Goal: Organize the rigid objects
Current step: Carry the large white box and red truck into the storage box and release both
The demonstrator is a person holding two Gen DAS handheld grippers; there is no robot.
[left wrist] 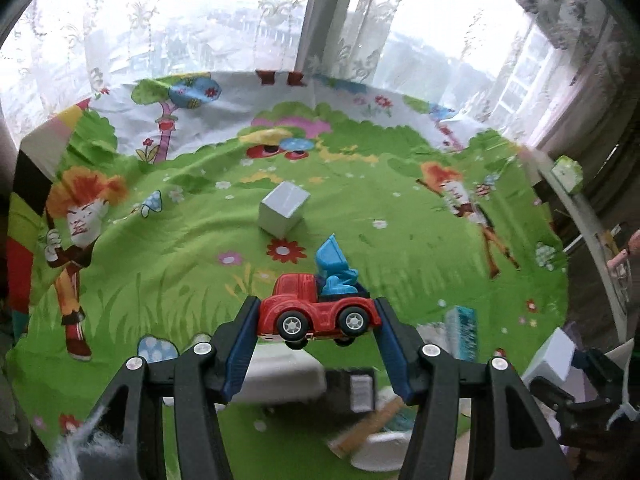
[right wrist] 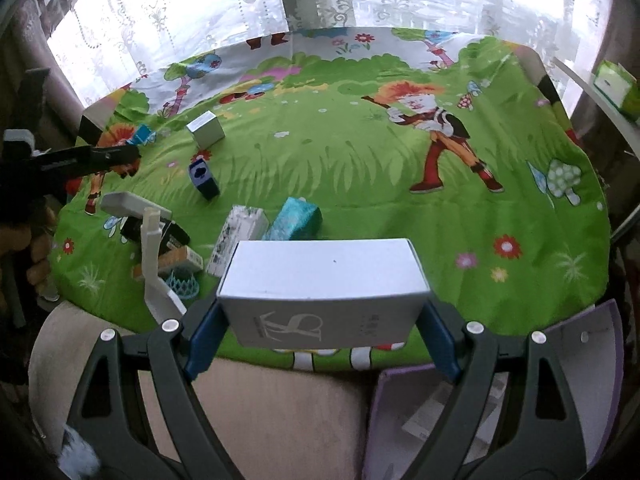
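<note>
Left claw (left wrist: 316,318): clamped on a red toy truck (left wrist: 316,310), blue pads pressing its front and rear ends; the truck hangs clear above the cloth, wheels toward the camera
Truck load: a blue tipper part (left wrist: 334,270) sits raised on its back
Right claw (right wrist: 320,316): spread wide and gripping a white box (right wrist: 324,280) by its two short ends; a grey logo shows on the near face
White box position: held over the near edge of the counter (right wrist: 520,208), above the cartoon meadow cloth
Grey cube (left wrist: 283,208): resting on the cloth beyond the truck, well apart from it
Dark blue box with a club mark (right wrist: 203,178): standing tilted on the cloth, left of centre
Teal box (right wrist: 296,220): lying just beyond the white box, beside a white patterned box (right wrist: 238,238)
Left-hand clutter: a white plastic piece (right wrist: 152,248), a small carton and a blue lattice item, close together near the counter's left edge
Purple tray (right wrist: 580,380): near right, below the counter edge
Far side: lace curtains (right wrist: 180,12) over a window
</note>
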